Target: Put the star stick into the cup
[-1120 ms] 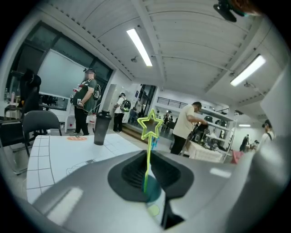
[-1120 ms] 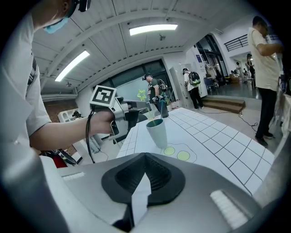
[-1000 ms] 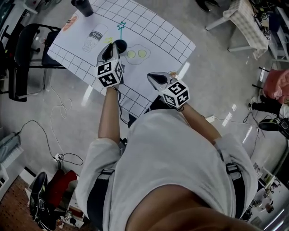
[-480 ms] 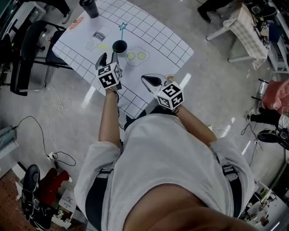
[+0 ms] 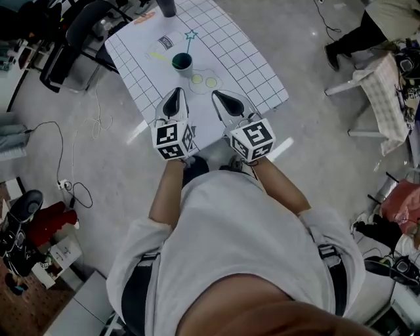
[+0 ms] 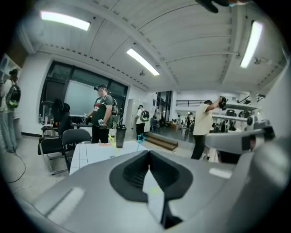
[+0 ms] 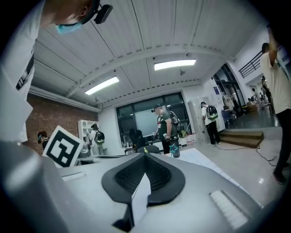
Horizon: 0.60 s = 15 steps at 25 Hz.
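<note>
A dark green cup [image 5: 182,62] stands on the white gridded table mat [image 5: 246,62]. The star stick [image 5: 190,37] leans out of it, blue star at the top. In the left gripper view the star [image 6: 140,137] shows small, far beyond the jaws. In the right gripper view the star [image 7: 173,147] is just as distant. My left gripper [image 5: 175,94] and right gripper [image 5: 215,96] hover side by side over the mat's near edge, well short of the cup. Both are shut with nothing between the jaws, as the left gripper [image 6: 149,153] and right gripper [image 7: 145,157] views show.
A dark tumbler [image 5: 166,6] stands at the mat's far end, and a thin yellow stick [image 5: 158,57] lies left of the cup. A black chair [image 5: 77,34] sits left of the table. Cables [image 5: 75,190] trail over the floor. Several people stand in the room beyond.
The left gripper, close beside the cup a second ago, spread its jaws there, then shut and drew back to the near edge. The right gripper stayed shut. The stick stayed in the cup.
</note>
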Each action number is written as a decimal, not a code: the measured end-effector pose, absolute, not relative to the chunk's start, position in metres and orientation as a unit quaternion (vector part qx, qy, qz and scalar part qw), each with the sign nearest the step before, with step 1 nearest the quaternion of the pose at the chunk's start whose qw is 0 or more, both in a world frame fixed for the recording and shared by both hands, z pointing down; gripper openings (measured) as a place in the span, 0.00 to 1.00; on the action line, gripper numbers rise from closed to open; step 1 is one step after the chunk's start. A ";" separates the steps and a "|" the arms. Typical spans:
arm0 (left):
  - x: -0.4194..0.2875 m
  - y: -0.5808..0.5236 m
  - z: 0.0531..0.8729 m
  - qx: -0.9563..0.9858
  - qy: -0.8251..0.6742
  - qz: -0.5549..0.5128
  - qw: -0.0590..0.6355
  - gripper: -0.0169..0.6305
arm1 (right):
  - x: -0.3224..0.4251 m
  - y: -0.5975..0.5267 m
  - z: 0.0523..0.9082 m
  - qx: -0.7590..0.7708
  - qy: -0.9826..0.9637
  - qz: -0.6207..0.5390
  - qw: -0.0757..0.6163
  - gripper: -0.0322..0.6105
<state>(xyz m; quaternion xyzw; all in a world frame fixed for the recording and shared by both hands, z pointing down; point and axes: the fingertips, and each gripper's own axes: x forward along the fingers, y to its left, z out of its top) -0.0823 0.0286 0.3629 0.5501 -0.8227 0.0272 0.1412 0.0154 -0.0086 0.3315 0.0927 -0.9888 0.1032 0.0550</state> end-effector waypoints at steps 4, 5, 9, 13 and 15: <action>-0.036 0.040 0.347 0.516 -0.848 0.002 0.120 0.03 | 0.039 -0.017 0.318 0.078 -0.991 0.107 0.028 0.05; -0.028 0.043 0.347 0.509 -0.853 0.000 0.118 0.03 | 0.042 -0.017 0.318 0.071 -0.992 0.105 0.026 0.05; 0.005 0.051 0.356 0.498 -0.858 0.018 0.126 0.03 | 0.061 -0.009 0.323 0.055 -0.994 0.094 0.025 0.05; 0.031 0.050 0.356 0.504 -0.854 0.035 0.126 0.03 | 0.079 0.001 0.319 0.052 -0.996 0.077 0.019 0.05; 0.040 0.044 0.353 0.510 -0.851 0.039 0.121 0.03 | 0.089 -0.003 0.315 0.059 -0.996 0.062 0.016 0.05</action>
